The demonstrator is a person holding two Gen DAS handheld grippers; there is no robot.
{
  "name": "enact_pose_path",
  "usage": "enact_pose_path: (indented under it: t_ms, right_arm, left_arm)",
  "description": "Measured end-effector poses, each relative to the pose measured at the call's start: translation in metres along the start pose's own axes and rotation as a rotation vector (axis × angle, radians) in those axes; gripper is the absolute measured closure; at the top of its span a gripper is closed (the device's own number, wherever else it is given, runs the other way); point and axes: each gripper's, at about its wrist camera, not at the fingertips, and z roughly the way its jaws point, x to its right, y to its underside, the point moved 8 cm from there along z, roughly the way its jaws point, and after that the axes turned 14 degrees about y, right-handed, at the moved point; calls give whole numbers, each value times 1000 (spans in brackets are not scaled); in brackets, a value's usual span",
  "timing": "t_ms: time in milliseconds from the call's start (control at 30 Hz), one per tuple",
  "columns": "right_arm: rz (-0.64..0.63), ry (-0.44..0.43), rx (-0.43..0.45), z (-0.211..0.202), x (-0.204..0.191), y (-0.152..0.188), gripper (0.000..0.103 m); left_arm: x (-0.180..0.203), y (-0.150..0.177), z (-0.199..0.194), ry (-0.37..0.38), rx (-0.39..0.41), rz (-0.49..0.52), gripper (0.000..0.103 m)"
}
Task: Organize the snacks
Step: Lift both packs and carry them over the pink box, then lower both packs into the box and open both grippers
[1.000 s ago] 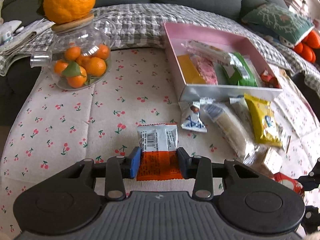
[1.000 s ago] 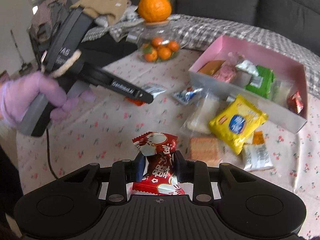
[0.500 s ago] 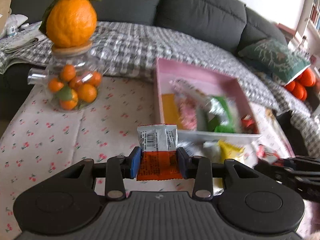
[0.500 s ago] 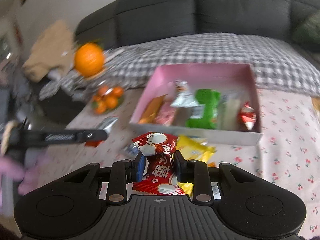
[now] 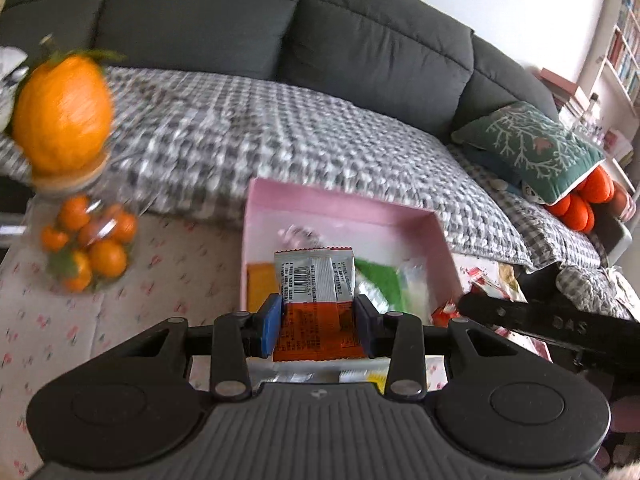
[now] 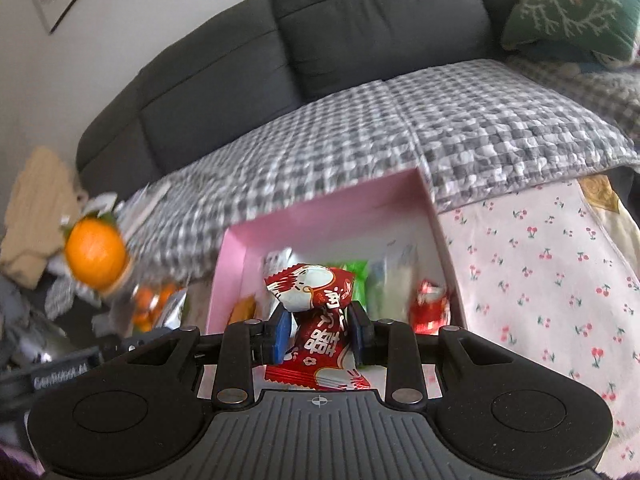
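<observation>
The left claw point(image 5: 315, 322) is closed on a flat orange-and-silver foil snack packet point(image 5: 314, 285), its 2 blue-padded fingers point(image 5: 270, 325) pressing the packet's side edges, the silver barcoded end standing upright above them. The packet is held in the air in front of the open pink rectangular cardboard box point(image 5: 344, 210), near the box's left half. Inside the box lie a green packet point(image 5: 380, 280), an orange-yellow packet point(image 5: 260, 284) and a small red wrapped sweet point(image 5: 444, 314); the rest of its contents are blurred.

The right claw point(image 6: 320, 332) is clamped on a red-and-white crinkled sweet wrapper point(image 6: 316, 312), which is pinched at its middle and tilts slightly, its white-patterned top flaring above the fingers point(image 6: 280, 330). It hangs before the same pink box point(image 6: 328, 216), close to the near wall.

The box sits on a tabletop covered by a pale cherry-print cloth point(image 6: 540, 260). To the left stands a clear glass jar of small tangerines point(image 5: 86, 252) with a large orange point(image 5: 62, 114) resting on its wooden lid. Behind is a dark grey sofa point(image 5: 320, 40) with a grey checked blanket point(image 5: 260, 128) and a green embroidered cushion point(image 5: 528, 144).
</observation>
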Motion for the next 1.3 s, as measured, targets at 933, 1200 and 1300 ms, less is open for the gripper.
enact_pose_path:
  t_ms: [933,1200,1300]
  right_arm:
    - [203,-57,35,104,29,-43,72]
    - [203,-46,41,106,34,-42,69]
    - [207,-42,35,105,36,-41,69]
  left_arm:
    - [17,-25,126,-30,-77,200,67]
    - [13,-22,134,-45,-61,209,52]
    - [16,-20,135,-44,-69,218,44]
